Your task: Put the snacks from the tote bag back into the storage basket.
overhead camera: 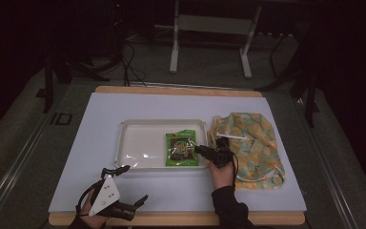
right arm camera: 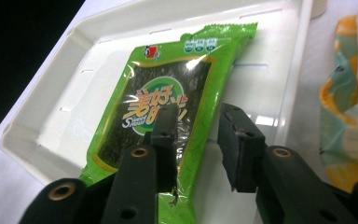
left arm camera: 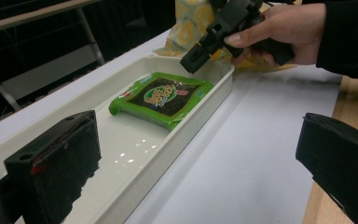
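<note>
Green snack packet (right arm camera: 168, 116) lay flat in white tray (overhead camera: 138, 131). Right gripper (right arm camera: 198, 140) above packet, jaws parted, empty. Left gripper (overhead camera: 126, 183) outside tray, wide open, empty.

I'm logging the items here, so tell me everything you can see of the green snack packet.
The green snack packet is a flat, glossy, sealed pouch with a dark centre panel, a round logo with orange lettering and crimped ends. It lies face up in the right part of the white tray, one edge near the tray's right wall. The right tongs stand open just above its near end; whether they touch it I cannot tell.
</note>
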Tool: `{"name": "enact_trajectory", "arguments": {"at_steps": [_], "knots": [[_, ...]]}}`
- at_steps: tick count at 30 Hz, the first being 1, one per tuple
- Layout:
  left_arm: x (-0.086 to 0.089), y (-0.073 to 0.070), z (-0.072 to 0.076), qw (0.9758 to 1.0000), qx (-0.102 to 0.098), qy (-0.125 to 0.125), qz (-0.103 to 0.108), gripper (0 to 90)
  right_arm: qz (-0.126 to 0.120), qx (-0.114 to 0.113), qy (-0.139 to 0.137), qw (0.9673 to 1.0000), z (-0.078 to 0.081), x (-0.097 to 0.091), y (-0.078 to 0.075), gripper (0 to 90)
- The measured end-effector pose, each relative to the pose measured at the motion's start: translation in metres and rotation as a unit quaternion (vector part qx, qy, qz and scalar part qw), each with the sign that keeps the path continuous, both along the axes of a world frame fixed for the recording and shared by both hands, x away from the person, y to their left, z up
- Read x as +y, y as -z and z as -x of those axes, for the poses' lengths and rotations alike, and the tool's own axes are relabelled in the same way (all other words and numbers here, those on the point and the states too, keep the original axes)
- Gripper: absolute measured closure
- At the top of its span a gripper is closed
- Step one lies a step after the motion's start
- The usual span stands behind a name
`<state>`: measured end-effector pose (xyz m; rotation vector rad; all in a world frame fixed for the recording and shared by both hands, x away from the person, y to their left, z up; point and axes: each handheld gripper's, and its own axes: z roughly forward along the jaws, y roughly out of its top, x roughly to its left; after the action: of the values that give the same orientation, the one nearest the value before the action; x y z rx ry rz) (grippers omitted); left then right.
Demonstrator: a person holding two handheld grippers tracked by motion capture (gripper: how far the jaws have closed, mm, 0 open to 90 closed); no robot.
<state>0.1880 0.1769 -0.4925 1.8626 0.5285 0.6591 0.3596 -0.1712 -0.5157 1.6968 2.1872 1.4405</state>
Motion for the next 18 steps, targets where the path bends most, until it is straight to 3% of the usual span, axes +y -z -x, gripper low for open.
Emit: {"name": "enact_trajectory", "arguments": {"at_steps": [6,13,18], "knots": [[0.0,0.0,0.0,1.0,0.0,0.0,0.0,0.4,0.02,-0.021,-0.013,0.9995,0.0,0.004,-0.012,57.9],[0.0,0.0,0.0,1.0,0.0,0.0,0.0,0.4,0.054,-0.059,-0.038,0.996,0.003,0.012,-0.036,48.8],[0.0,0.0,0.0,1.0,0.0,0.0,0.0,0.4,0.055,-0.067,-0.063,0.9942,0.004,0.016,-0.048,45.2]]}}
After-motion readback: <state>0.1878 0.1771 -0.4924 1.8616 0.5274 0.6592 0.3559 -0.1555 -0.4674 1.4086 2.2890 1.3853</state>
